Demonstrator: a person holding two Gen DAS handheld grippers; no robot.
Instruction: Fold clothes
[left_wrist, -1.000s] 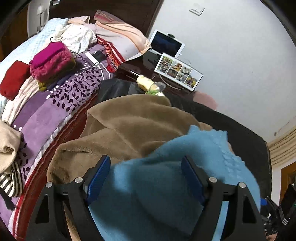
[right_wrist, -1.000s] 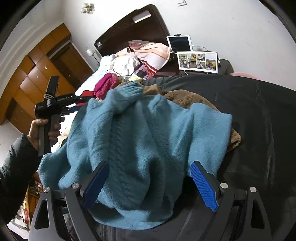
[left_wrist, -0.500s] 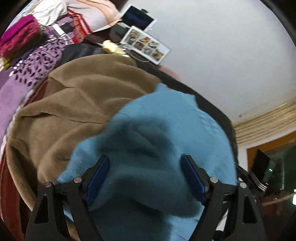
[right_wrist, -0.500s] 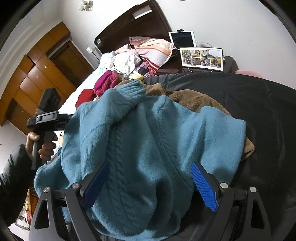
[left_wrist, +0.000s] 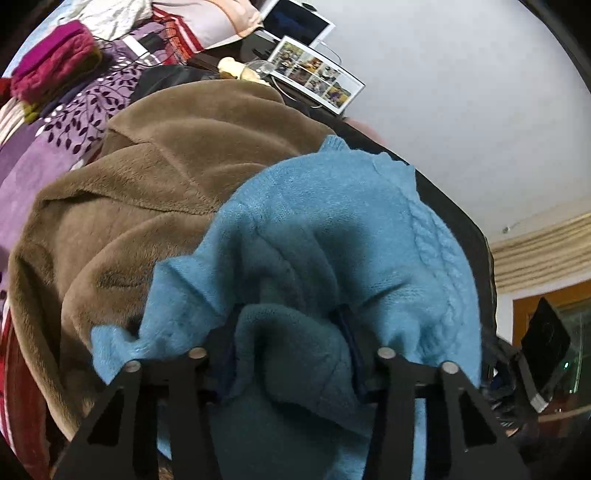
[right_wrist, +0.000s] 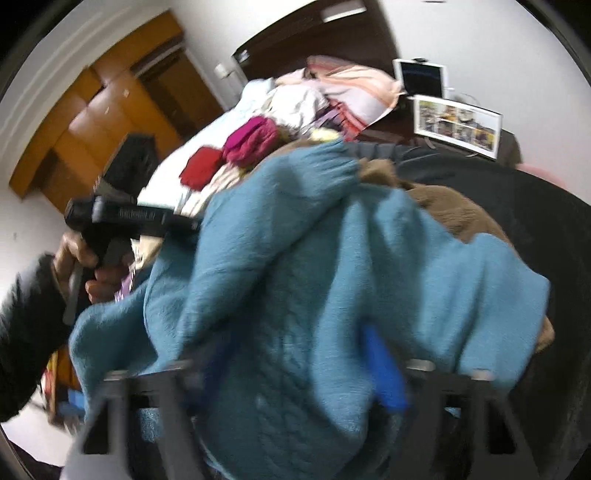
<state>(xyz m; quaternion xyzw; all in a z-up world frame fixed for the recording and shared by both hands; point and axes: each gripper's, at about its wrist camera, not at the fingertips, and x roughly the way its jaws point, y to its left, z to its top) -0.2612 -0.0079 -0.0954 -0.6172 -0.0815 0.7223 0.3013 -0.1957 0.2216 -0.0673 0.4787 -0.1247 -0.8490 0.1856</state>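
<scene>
Two claws: both sit low over one blue sweater, and each has a bunch of its knit between the fingers.
Left claw (left_wrist: 290, 354): its jaws are closing; a thick fold of the blue knit fills the gap between the dark pads and bulges out above them, so the pads already press on the cloth.
Right claw (right_wrist: 295, 365): its jaws are closing too; the picture is blurred, but the sweater is bunched between the fingers and the blue pad (right_wrist: 384, 369) on the right side lies against the knit.
Blue sweater (left_wrist: 351, 229): a cable-knit piece, crumpled, lying on top of the brown fleece garment and partly on the black cover.
Brown fleece garment (left_wrist: 147, 184): spread under the sweater, its collar edge visible to the left of the blue knit.
Black cover (right_wrist: 517, 206): dark smooth cloth under both garments.
Bed (left_wrist: 48, 155): behind, with a purple leaf-pattern blanket; a folded pink and red pile (left_wrist: 51, 62) lies on it.
Photo frame (left_wrist: 317, 75): stands near the wall beyond the clothes, with a tablet (right_wrist: 423, 79) just behind it.
Person's left hand (right_wrist: 85, 262): in a dark sleeve, gripping the handle of the left claw, at the left edge of the sweater.
</scene>
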